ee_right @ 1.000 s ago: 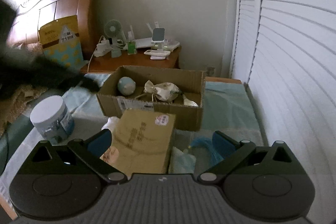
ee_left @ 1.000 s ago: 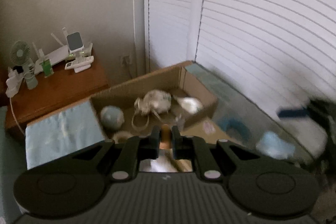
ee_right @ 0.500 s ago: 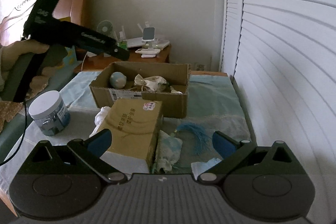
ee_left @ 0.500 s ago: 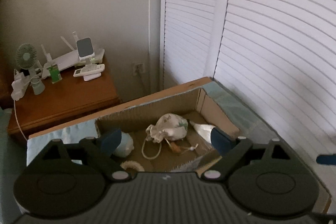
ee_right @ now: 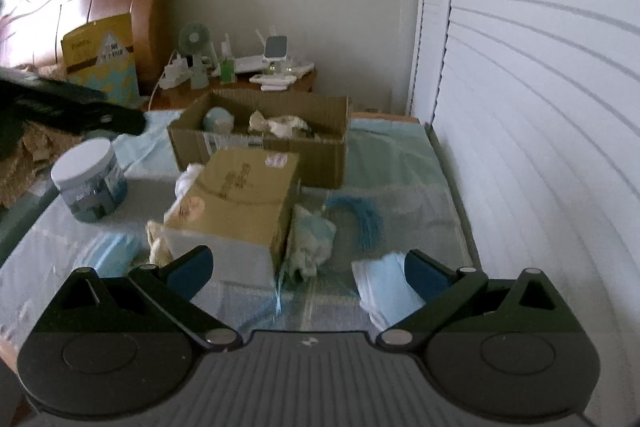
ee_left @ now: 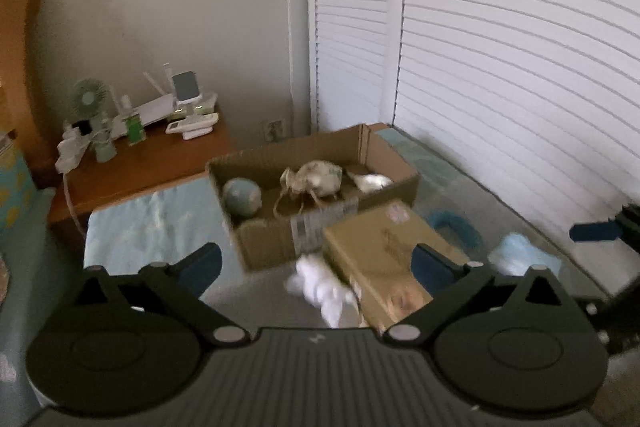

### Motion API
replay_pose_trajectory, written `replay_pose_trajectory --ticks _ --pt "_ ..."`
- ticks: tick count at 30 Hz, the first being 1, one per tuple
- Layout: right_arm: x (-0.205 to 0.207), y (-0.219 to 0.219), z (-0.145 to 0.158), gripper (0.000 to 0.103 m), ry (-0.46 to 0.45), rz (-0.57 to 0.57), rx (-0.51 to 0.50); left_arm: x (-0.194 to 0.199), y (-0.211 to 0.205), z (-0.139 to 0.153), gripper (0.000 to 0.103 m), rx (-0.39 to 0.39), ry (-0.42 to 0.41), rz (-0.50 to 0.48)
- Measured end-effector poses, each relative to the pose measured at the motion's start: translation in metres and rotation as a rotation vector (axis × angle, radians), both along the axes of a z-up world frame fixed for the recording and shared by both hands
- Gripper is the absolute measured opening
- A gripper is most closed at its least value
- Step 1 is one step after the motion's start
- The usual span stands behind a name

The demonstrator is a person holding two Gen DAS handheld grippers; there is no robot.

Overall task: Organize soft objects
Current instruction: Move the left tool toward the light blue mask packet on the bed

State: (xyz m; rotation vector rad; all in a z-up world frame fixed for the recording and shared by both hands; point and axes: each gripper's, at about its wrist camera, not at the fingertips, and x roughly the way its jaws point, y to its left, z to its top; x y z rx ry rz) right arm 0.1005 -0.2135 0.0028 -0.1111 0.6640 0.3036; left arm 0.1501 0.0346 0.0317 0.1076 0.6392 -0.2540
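Soft pouch (ee_left: 316, 179) and ball (ee_left: 242, 197) lie inside the cardboard box (ee_left: 280, 243), ahead of the left claw (ee_left: 316, 267), spread apart, empty. Right claw (ee_right: 306, 267) gapes empty over what looks like a face mask (ee_right: 386, 287) on the bench (ee_right: 400, 195).

My fingertip pads (ee_right: 188, 267) are dark blue on black arms. Ahead sits a plain brown corrugated cardboard box (ee_right: 320, 155), a tan lidded carton (ee_right: 244, 187) with a pink sticker, a pale blue pleated face mask (ee_right: 384, 287), a teal tassel (ee_right: 366, 215) and a white-lidded, blue-labelled jar (ee_right: 90, 183).
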Motion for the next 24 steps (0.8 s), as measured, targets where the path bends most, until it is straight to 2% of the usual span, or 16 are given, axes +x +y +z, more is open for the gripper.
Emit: replay_pose_trajectory --ticks 5,10,17,20,24 --pt "-0.008 -0.001 -0.015 0.103 0.025 -0.021 -0.032 -0.034 -0.002 -0.019 0.102 0.046 -0.017 0.064" --pt "-0.008 -0.003 -0.036 0.103 0.074 -0.038 -0.063 -0.048 0.000 -0.042 0.102 0.053 0.019 0.113" --pt "0.000 -0.008 -0.072 0.103 0.156 -0.078 -0.129 -0.049 0.008 -0.070 0.102 -0.001 0.089 0.181" --pt "0.001 -0.017 -0.077 0.103 0.167 -0.083 -0.086 -0.047 0.005 -0.079 0.102 0.004 0.107 0.179" --pt "0.000 -0.021 -0.080 0.103 0.153 -0.086 -0.079 -0.042 0.004 -0.088 0.102 0.014 0.118 0.198"
